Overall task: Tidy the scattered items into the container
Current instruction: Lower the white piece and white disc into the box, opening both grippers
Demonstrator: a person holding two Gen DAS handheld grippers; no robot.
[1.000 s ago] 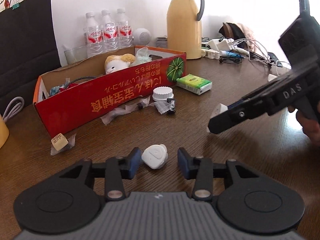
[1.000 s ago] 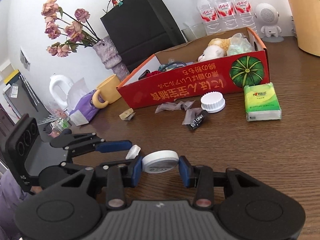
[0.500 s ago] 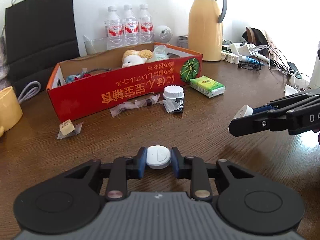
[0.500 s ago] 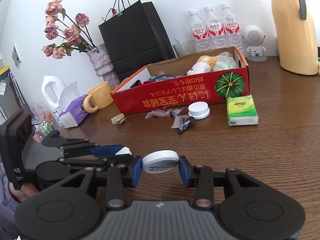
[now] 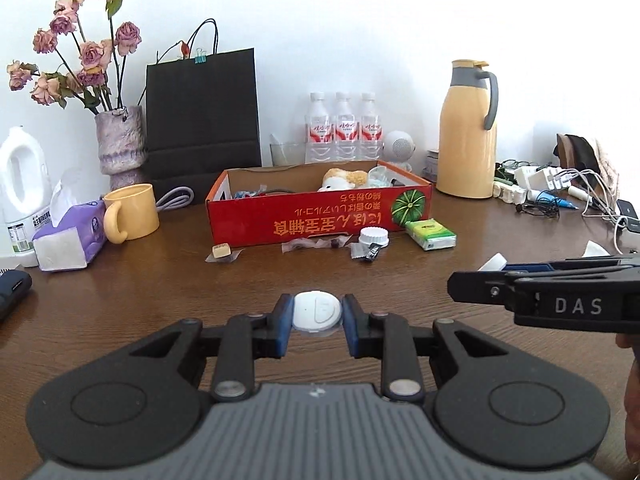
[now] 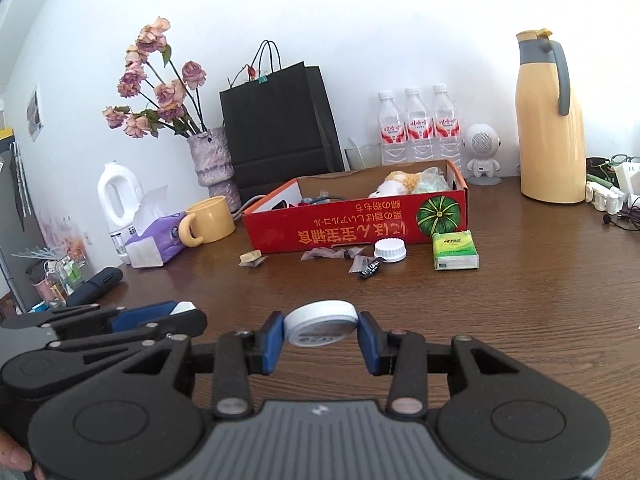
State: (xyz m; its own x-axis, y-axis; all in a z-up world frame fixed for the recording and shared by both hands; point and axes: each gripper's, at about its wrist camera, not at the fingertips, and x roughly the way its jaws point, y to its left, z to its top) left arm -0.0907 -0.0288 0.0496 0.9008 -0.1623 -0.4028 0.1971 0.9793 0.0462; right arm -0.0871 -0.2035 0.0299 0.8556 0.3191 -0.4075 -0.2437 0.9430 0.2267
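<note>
My left gripper (image 5: 316,322) is shut on a small white rounded case (image 5: 317,314), held above the wooden table. My right gripper (image 6: 320,332) is shut on a flat white round disc (image 6: 321,322). The right gripper also shows at the right of the left wrist view (image 5: 496,282), and the left gripper at the lower left of the right wrist view (image 6: 180,314). The red cardboard box (image 5: 320,220) stands further back with a plush toy and other items inside. In front of it lie a white cap (image 5: 373,237), a green tissue pack (image 5: 430,234), wrappers (image 5: 316,245), a black sachet (image 5: 370,253) and a wrapped beige candy (image 5: 221,250).
A yellow mug (image 5: 132,212), purple tissue pack (image 5: 68,236), vase of dried roses (image 5: 120,144) and black paper bag (image 5: 202,120) stand left of the box. Water bottles (image 5: 342,128), a yellow thermos (image 5: 466,132) and chargers with cables (image 5: 560,188) stand behind and right.
The left gripper closed on the white case and lifted it, pulling back and up so more of the table shows. The right gripper kept its disc and also rose and levelled.
</note>
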